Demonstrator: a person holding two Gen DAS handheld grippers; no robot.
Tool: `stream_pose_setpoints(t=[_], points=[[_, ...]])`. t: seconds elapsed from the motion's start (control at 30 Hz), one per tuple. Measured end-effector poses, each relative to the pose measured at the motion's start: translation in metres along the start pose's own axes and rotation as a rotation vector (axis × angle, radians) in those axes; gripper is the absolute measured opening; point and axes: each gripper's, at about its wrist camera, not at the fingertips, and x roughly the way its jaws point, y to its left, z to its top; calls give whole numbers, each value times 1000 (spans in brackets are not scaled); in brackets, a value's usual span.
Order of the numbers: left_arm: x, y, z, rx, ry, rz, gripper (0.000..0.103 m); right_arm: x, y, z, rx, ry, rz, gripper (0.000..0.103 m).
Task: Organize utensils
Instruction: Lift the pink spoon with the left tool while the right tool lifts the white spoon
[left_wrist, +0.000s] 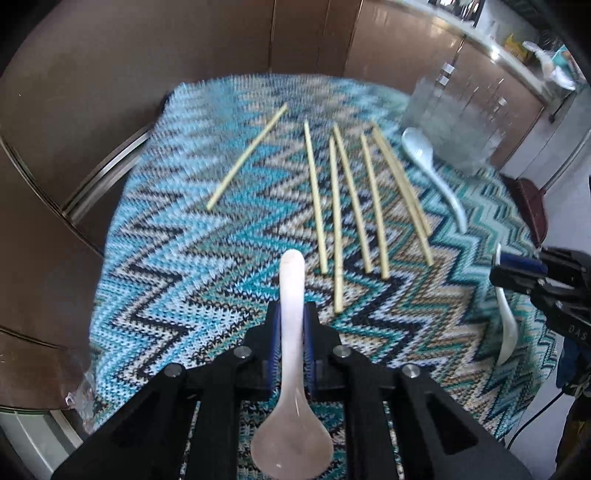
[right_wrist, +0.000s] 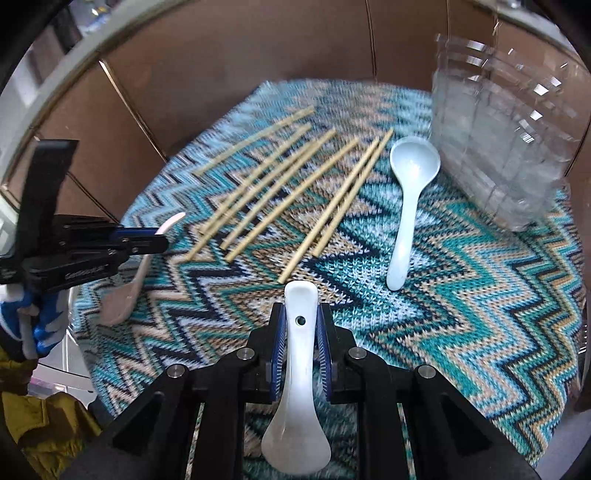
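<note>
- Left wrist view: we have the left gripper (left_wrist: 291, 332) clamped on the handle of a pinkish spoon (left_wrist: 291, 369), bowl end towards the camera, handle tip pointing out over the zigzag cloth (left_wrist: 184, 277).
- Same view: seven chopsticks (left_wrist: 354, 199) lie loose on the cloth, one set apart to the left; a pale blue spoon (left_wrist: 432, 173) lies beside them near the clear container (left_wrist: 454, 122). Nothing visible inside the container, though it is blurred.
- Right wrist view: we have the right gripper (right_wrist: 301, 343) closed on a white spoon (right_wrist: 299, 387) with a hole in its handle.
- Same view: the pale blue spoon sits on the cloth just beside the clear container, chopsticks to its left, all untouched.
- Our judgement: early stage. Two spoons are in hand but not yet placed; one spoon and all chopsticks are left to sort.
</note>
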Motion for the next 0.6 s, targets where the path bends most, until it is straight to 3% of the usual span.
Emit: stream_pose_setpoints(t=[0.3,0.6], points=[[-50,-7,-10,-33,-180,-10,11,-60,15,-38,14,-233,-1,17],[-75,-1,-14,-61,-243,3,11,-90,23,-51,26,-352,-1,15]])
